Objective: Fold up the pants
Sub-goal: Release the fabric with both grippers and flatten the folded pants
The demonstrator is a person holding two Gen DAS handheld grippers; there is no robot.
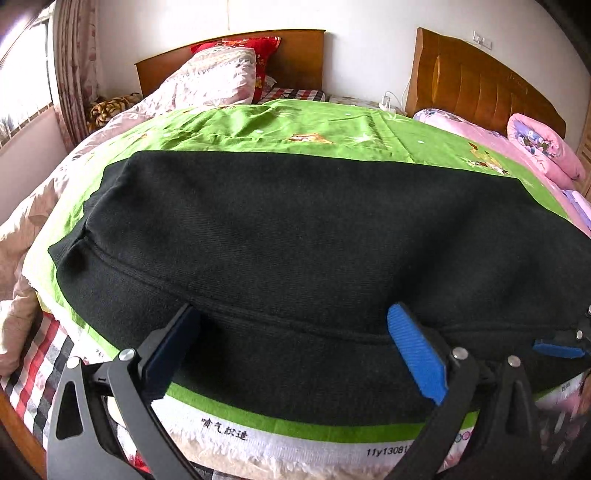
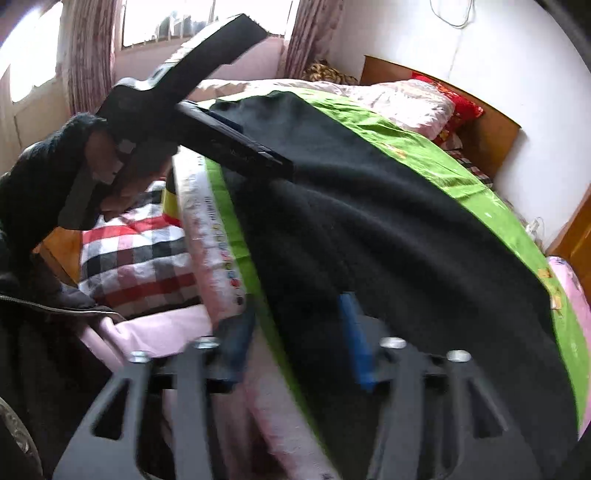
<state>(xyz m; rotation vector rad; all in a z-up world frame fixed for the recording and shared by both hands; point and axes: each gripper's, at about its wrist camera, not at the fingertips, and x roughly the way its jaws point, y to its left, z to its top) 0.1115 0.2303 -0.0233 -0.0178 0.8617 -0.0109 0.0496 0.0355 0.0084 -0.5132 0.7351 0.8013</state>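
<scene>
Black pants (image 1: 295, 236) lie spread flat across a green sheet (image 1: 280, 129) on the bed, with a seam running along the near side. My left gripper (image 1: 291, 332) is open, its blue-padded fingers (image 1: 417, 354) resting on the near edge of the pants. The right gripper's blue tip (image 1: 557, 349) shows at the far right of that edge. In the right wrist view the pants (image 2: 388, 229) stretch away, and my right gripper (image 2: 295, 321) is open over their near edge, blurred. The left gripper (image 2: 229, 140) reaches over the pants from the left.
A floral quilt and red pillow (image 1: 221, 74) lie by the wooden headboard (image 1: 295, 55). Pink bedding (image 1: 535, 147) lies on a second bed at right. A plaid sheet (image 2: 136, 258) and the bed's wooden edge are near me. A curtained window (image 2: 166, 22) is behind.
</scene>
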